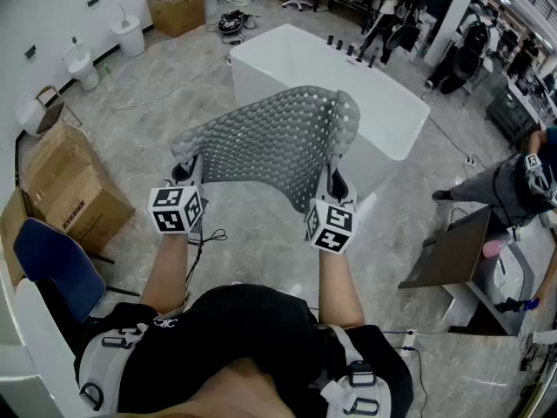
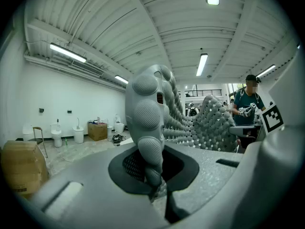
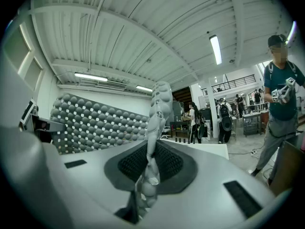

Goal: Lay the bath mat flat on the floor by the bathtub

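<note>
We hold the grey pebbled rubber bath mat (image 1: 278,142) aloft before the white rectangular bathtub (image 1: 392,120), with the left hand-held gripper (image 1: 186,172) and right hand-held gripper (image 1: 334,181) each clamped on a corner. Next, likely: lower it flat beside the bathtub.

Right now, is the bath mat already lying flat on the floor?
No: the bath mat is up in the air, its near edge pinched by the left hand-held gripper and the right hand-held gripper.
</note>
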Demonstrator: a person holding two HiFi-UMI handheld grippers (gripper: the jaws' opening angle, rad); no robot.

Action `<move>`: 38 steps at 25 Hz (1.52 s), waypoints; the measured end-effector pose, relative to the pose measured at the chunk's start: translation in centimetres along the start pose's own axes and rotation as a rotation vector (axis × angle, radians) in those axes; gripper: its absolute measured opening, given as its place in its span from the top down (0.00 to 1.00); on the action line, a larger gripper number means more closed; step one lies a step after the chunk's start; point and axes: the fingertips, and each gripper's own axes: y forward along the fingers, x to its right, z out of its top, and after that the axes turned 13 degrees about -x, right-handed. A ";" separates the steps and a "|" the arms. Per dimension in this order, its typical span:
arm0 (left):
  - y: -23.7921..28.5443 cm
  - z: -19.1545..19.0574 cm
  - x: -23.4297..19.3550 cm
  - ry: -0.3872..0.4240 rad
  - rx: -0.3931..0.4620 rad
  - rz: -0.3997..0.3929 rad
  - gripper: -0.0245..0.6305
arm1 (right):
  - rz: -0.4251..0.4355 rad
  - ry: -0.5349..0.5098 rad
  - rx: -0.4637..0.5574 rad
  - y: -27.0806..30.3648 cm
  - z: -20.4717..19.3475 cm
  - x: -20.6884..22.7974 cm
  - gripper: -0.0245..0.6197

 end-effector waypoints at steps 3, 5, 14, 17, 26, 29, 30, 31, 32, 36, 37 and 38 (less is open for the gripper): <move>-0.2 -0.3 0.2 -0.002 -0.002 -0.006 0.93 | 0.005 0.000 -0.010 -0.2 -0.5 -0.1 0.89; -0.3 -0.5 0.3 -0.004 -0.005 -0.010 0.93 | 0.017 0.005 -0.008 -0.3 -0.6 -0.3 0.89; -0.3 -1.1 -0.9 -0.007 -0.016 -0.010 0.93 | 0.048 0.027 -0.014 0.5 -0.7 -2.2 0.88; -0.4 -1.4 -2.0 -0.019 -0.015 -0.012 0.92 | 0.054 0.020 -0.014 0.9 -0.7 -3.4 0.88; -0.5 -1.9 -6.2 -0.036 -0.010 -0.021 0.92 | 0.052 0.009 -0.012 2.4 -0.6 -7.5 0.88; -0.8 -1.9 -7.7 -0.027 -0.003 -0.027 0.92 | 0.051 0.019 -0.005 2.6 -0.6 -9.0 0.88; -0.8 -1.9 -8.1 -0.024 -0.001 -0.027 0.92 | 0.048 0.023 -0.002 2.7 -0.6 -9.3 0.88; -0.9 -1.9 -8.4 -0.023 0.000 -0.027 0.92 | 0.045 0.027 -0.002 2.8 -0.6 -9.5 0.88; -1.0 -2.0 -8.8 -0.023 0.001 -0.027 0.92 | 0.042 0.028 -0.004 2.9 -0.7 -9.8 0.88; -0.7 -2.4 -10.6 -0.027 -0.011 -0.025 0.92 | 0.039 0.025 -0.013 3.8 -1.0 -11.2 0.88; -0.5 -2.5 -11.0 -0.029 -0.014 -0.024 0.92 | 0.041 0.025 -0.014 4.1 -1.0 -11.5 0.88; -0.3 -2.5 -11.3 -0.031 -0.016 -0.023 0.92 | 0.043 0.024 -0.014 4.5 -0.9 -11.6 0.88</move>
